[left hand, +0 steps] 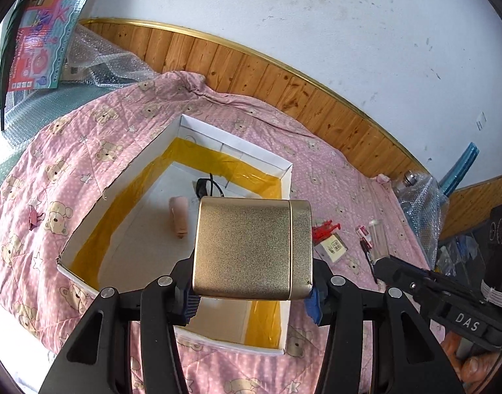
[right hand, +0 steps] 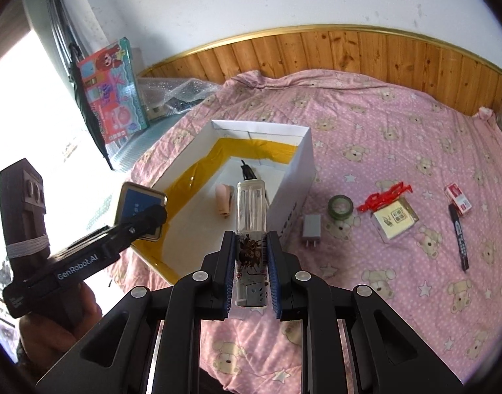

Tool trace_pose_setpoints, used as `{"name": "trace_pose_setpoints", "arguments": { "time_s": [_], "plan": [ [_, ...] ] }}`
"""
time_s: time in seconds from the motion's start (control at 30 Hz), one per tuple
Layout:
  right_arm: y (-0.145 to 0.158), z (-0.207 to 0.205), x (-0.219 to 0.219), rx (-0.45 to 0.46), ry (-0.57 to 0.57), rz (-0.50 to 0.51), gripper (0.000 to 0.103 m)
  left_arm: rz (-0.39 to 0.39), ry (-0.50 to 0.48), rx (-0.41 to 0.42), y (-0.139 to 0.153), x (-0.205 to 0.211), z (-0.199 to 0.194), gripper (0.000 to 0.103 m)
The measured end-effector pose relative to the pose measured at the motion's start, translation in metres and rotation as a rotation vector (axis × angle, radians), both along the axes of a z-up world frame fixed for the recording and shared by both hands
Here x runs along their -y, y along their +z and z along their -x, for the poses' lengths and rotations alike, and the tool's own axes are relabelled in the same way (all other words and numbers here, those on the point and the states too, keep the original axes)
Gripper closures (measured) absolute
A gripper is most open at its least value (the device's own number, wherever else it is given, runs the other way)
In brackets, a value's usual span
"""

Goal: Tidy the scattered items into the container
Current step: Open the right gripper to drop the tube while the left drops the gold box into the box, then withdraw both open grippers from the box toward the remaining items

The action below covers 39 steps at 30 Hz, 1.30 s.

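Above the box (left hand: pixel 285 177) on the bed (right hand: pixel 382 124), left tongs (left hand: pixel 251 298) marked "GenRobot.AI" clamp a gold case (left hand: pixel 252 246); right tongs (right hand: pixel 251 282) marked "DAS" clamp a lighter (right hand: pixel 251 229).

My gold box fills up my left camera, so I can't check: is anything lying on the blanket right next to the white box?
Observer: Yes. Behind your gold box, a grey charger plug lies on the pink blanket, close to the white box.
Operator: Is anything else hiding there?
Observer: A roll of green tape lies just past the plug, further from the box.
Operator: What has my other gripper got?
Observer: The right gripper is shut on what looks like a clear lighter with a cartoon print, and its far end reaches over the box.
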State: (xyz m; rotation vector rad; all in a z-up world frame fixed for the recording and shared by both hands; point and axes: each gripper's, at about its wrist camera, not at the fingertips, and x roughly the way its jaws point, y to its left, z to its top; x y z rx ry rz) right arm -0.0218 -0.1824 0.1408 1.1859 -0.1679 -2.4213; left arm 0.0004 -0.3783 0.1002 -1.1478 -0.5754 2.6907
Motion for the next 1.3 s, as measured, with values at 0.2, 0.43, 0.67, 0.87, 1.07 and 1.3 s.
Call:
{"name": "trace_pose_setpoints", "arguments": {
  "time_s": [0.2,0.43,0.67,0.87,1.07,1.3],
  "plan": [
    [0.006,0.019,0.029,-0.005,0.063,0.021,0.084,0.005,0.044,0.038,-0.011,0.018,0.011,0.051],
    [-0.005,0.037,0.06,0.017,0.124,0.037,0.084,0.016,0.065,0.079,-0.021,0.031,0.029,0.051],
    [-0.023,0.055,0.077,0.043,0.153,0.038,0.082,0.037,0.083,0.106,-0.03,0.036,0.054,0.051],
    [-0.04,0.062,0.062,0.062,0.098,0.045,0.063,0.026,0.071,0.152,-0.044,0.047,0.073,0.036],
    [-0.048,0.059,0.044,0.089,0.073,0.082,0.063,-0.043,0.112,0.164,-0.049,0.072,0.066,0.035],
    [-0.052,0.052,0.055,0.1,0.113,0.096,0.063,-0.022,0.087,0.152,-0.044,0.066,0.058,0.035]
  ]
}}
